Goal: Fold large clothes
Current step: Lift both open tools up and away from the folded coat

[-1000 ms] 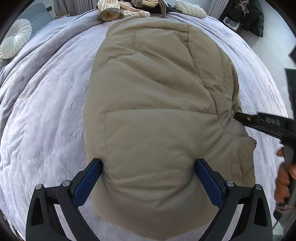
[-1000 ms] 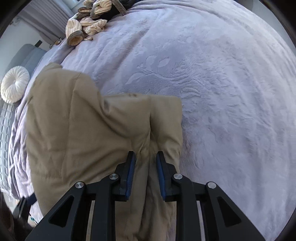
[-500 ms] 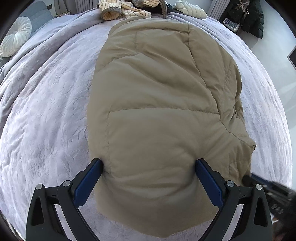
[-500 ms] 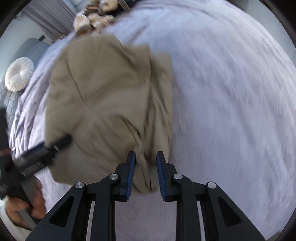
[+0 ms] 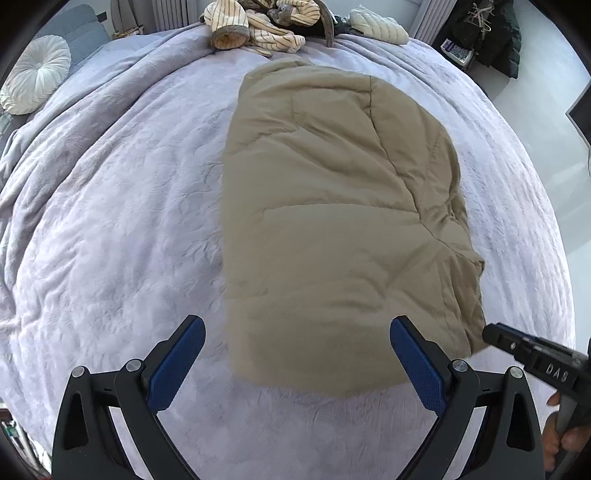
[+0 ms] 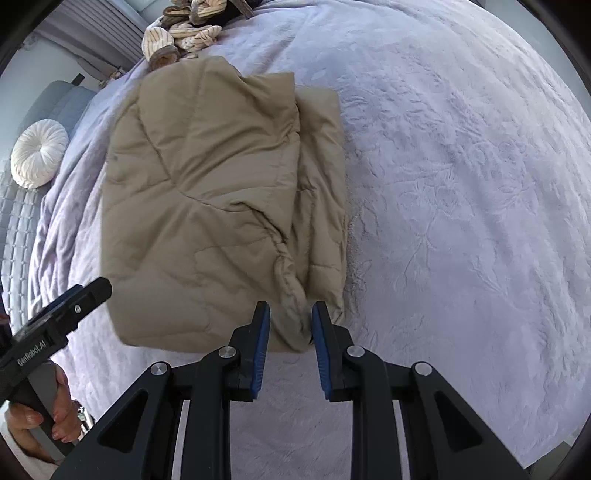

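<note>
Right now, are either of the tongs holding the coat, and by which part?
Left tongs are open and hold nothing. Right tongs sit narrowly apart around the near corner of the folded coat; whether the pads actually pinch it cannot be told.

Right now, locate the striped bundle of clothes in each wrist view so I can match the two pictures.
Left wrist: striped bundle of clothes at the top edge, just left of centre, beyond the tan quilted jacket.
Right wrist: the bundle at the top, left of centre, beyond the same jacket.
Shared landmark: the round white cushion, far left in both.
</note>
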A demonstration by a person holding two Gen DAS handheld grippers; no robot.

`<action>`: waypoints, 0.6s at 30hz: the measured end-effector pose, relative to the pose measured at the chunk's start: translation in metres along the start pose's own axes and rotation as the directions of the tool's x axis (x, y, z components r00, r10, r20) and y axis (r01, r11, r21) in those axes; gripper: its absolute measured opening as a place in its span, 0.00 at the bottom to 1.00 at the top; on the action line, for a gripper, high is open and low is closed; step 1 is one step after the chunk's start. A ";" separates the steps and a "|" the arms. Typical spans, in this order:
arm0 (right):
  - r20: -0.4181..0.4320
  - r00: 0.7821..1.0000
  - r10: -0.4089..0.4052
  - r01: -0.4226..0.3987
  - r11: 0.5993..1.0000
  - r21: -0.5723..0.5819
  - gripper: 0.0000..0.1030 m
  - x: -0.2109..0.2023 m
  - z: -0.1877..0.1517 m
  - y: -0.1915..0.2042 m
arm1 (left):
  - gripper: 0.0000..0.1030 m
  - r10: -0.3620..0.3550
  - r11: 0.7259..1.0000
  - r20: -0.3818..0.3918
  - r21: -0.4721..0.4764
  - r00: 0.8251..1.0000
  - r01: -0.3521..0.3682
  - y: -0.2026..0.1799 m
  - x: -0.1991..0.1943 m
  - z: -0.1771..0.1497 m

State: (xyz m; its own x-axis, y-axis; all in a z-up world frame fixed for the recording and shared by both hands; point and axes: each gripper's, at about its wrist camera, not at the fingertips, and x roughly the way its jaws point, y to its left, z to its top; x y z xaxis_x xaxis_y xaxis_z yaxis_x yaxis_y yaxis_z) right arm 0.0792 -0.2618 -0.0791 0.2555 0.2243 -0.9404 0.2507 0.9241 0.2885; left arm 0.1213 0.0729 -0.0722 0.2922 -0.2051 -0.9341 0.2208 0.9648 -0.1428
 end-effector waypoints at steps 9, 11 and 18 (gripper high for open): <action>-0.013 1.000 0.006 -0.006 0.999 -0.042 0.41 -0.030 -0.019 0.034 | 0.97 -0.009 1.000 0.007 0.017 1.000 0.009 0.010 -0.044 -0.024; -0.011 1.000 0.005 -0.005 0.999 -0.051 0.44 -0.037 -0.023 0.042 | 0.97 -0.016 1.000 0.022 0.008 1.000 0.016 0.012 -0.054 -0.027; 0.035 0.999 -0.012 0.015 0.997 -0.075 0.72 -0.065 -0.031 0.062 | 0.99 -0.007 1.000 0.041 -0.005 0.999 0.007 0.015 -0.082 -0.036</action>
State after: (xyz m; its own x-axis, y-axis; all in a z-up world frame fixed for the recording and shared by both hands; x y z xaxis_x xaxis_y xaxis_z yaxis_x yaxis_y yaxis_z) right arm 0.0495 -0.2093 -0.0054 0.2851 0.2020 -0.9370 0.1839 0.9478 0.2604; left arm 0.0675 0.1095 -0.0095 0.3282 -0.2185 -0.9190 0.2185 0.9641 -0.1512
